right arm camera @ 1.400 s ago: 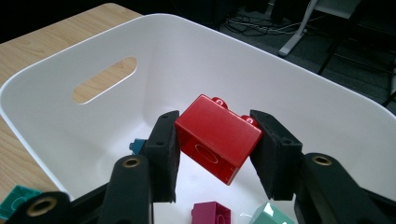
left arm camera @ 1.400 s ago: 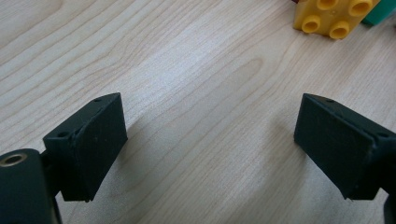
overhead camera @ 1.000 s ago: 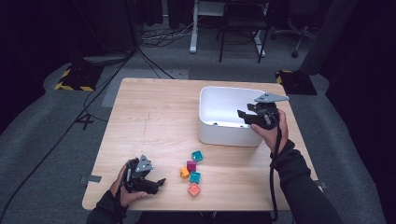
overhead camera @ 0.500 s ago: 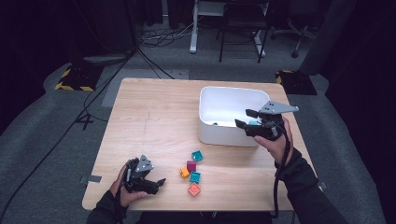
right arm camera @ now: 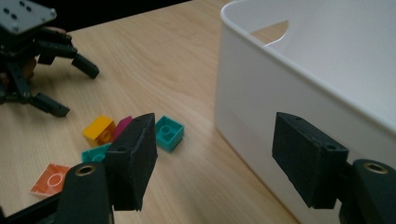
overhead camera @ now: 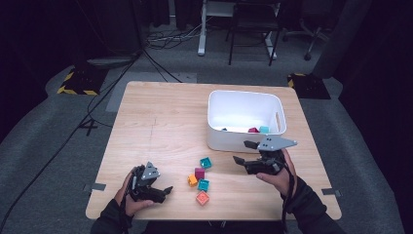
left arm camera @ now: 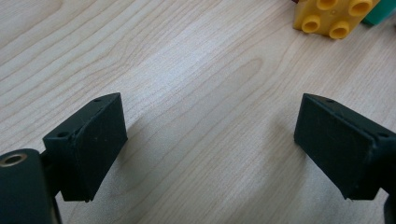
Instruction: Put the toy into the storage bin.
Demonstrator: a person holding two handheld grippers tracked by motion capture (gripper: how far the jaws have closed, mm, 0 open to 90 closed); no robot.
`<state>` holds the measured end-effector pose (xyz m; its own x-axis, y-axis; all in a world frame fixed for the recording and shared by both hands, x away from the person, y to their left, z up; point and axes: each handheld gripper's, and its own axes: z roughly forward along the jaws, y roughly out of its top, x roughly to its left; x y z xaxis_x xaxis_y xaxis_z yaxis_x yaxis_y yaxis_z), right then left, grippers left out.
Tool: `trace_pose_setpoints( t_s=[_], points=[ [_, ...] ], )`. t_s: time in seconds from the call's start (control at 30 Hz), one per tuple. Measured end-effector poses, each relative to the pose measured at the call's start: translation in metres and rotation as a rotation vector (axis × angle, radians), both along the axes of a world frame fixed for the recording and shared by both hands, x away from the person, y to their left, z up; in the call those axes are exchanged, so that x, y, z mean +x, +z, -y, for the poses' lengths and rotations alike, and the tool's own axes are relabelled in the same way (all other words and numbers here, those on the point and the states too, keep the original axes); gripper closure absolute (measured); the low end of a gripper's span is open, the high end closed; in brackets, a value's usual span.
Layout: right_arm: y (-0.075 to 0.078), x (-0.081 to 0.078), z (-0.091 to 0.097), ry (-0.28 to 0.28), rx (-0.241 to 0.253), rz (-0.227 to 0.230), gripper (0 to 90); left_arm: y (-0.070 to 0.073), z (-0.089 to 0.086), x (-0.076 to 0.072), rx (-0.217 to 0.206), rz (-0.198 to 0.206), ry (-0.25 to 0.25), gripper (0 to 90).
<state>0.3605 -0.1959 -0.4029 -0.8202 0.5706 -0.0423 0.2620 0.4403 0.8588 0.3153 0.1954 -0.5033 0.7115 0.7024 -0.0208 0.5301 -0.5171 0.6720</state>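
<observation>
While the table [overhead camera: 160, 122] carries everything, the white bin [overhead camera: 217, 134] on its right half is the biggest thing on it, with a few bricks already lying inside along its near wall. Just in front of the bin the right gripper [overhead camera: 246, 152] hangs low with nothing between its jaws, which have just been opening and stand spread, aimed toward the loose bricks. The left gripper [overhead camera: 163, 191] rests near the table's front edge, jaws released and apart over bare wood.

Between the two lies the pile: a teal brick [overhead camera: 205, 162] nearest the bin, then a magenta one [overhead camera: 199, 173], a yellow one [overhead camera: 193, 180], another teal [overhead camera: 203, 185] and an orange one [overhead camera: 202, 198], close together, some touching.

The first teal brick looks the likeliest pick. I'd judge it light, hard and rather slick plastic, not fragile; best pinched across two opposite flat side walls, low enough to miss the rim. It seems to lie hollow side up, tilted a little, and is nearly square, so I can't tell any long axis
</observation>
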Motion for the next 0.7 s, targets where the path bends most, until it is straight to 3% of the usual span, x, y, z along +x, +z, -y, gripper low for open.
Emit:
trace_pose_setpoints(
  t_s=[0.23, 0.4, 0.57, 0.7],
  points=[
    [-0.034, -0.011, -0.018, 0.085, -0.054, -0.043, 31.0, 0.000, 0.000, 0.000, 0.000, 0.000, 0.000, 9.6],
    [-0.054, -0.019, -0.028, 0.144, -0.065, -0.071, 32.8, 0.000, 0.000, 0.000, 0.000, 0.000, 0.000, 9.6],
    [-0.073, -0.037, -0.040, 0.188, -0.083, -0.120, 35.4, 0.000, 0.000, 0.000, 0.000, 0.000, 0.000, 9.6],
    [-0.085, -0.050, -0.050, 0.247, -0.123, -0.134, 38.9, 0.000, 0.000, 0.000, 0.000, -0.003, -0.003, 9.4]
  ],
)
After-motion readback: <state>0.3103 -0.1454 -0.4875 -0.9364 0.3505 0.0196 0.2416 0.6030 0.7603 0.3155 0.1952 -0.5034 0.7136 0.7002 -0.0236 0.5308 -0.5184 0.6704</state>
